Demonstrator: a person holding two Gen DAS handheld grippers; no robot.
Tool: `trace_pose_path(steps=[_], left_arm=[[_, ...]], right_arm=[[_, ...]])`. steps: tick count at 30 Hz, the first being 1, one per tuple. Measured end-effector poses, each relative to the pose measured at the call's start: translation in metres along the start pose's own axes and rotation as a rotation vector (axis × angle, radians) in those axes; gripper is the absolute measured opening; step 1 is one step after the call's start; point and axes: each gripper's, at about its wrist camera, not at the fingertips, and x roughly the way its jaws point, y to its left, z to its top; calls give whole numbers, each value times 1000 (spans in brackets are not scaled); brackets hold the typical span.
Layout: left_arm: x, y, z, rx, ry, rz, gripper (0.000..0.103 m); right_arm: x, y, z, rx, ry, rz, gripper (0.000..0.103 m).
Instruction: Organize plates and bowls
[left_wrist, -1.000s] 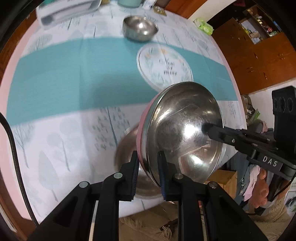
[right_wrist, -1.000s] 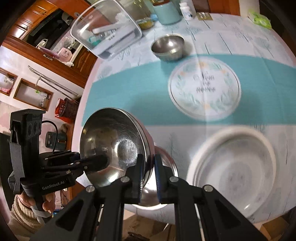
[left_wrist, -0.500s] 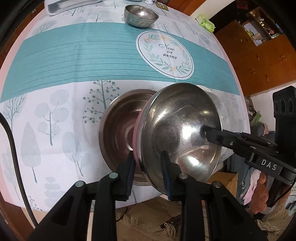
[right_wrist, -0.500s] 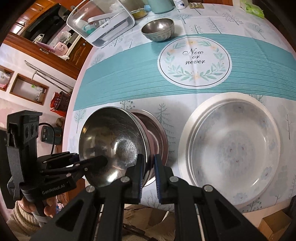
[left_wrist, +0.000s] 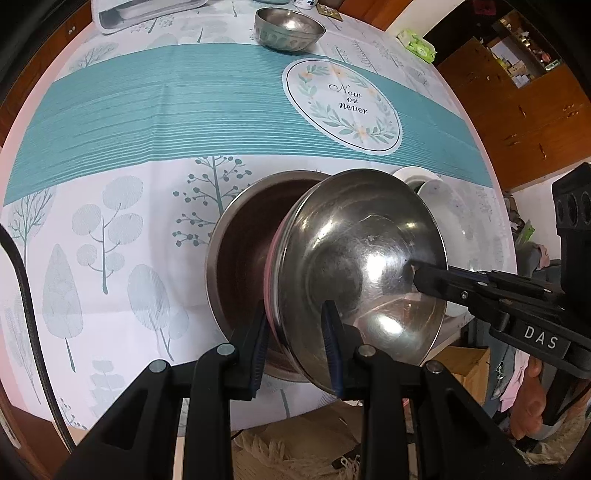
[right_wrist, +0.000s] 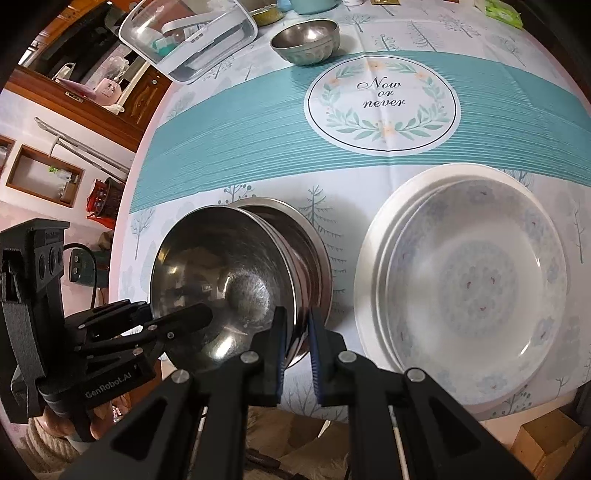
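A shiny steel bowl (left_wrist: 354, 266) with a pink outside is held tilted between both grippers. My left gripper (left_wrist: 295, 343) is shut on its near rim; my right gripper (right_wrist: 295, 336) is shut on the opposite rim. The held bowl (right_wrist: 218, 280) hangs just over a larger steel bowl (left_wrist: 243, 251) standing near the table's front edge, its lower side partly inside it. Stacked white floral plates (right_wrist: 476, 280) lie to the right. A small steel bowl (right_wrist: 306, 40) stands at the far side.
A clear plastic container (right_wrist: 192, 40) with items sits at the far left of the table. A green packet (left_wrist: 415, 44) lies far right. The tablecloth has a teal band with a round "Now or never" print (right_wrist: 382, 99). A cardboard box (right_wrist: 546, 443) sits on the floor.
Both grippers have brought the held bowl down and forward over the larger steel bowl. Its lower edge now sits partly inside that bowl.
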Motion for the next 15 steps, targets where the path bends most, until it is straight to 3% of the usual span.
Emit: trace_pose_path(steps=[10,15], left_arm=[[8,-1,5,16,24,24,26],[7,2,8,15,13,49,40]], right_arm=[[8,-5,3,21,6,-24,12],[10,-5,5,25,10,-13,14]])
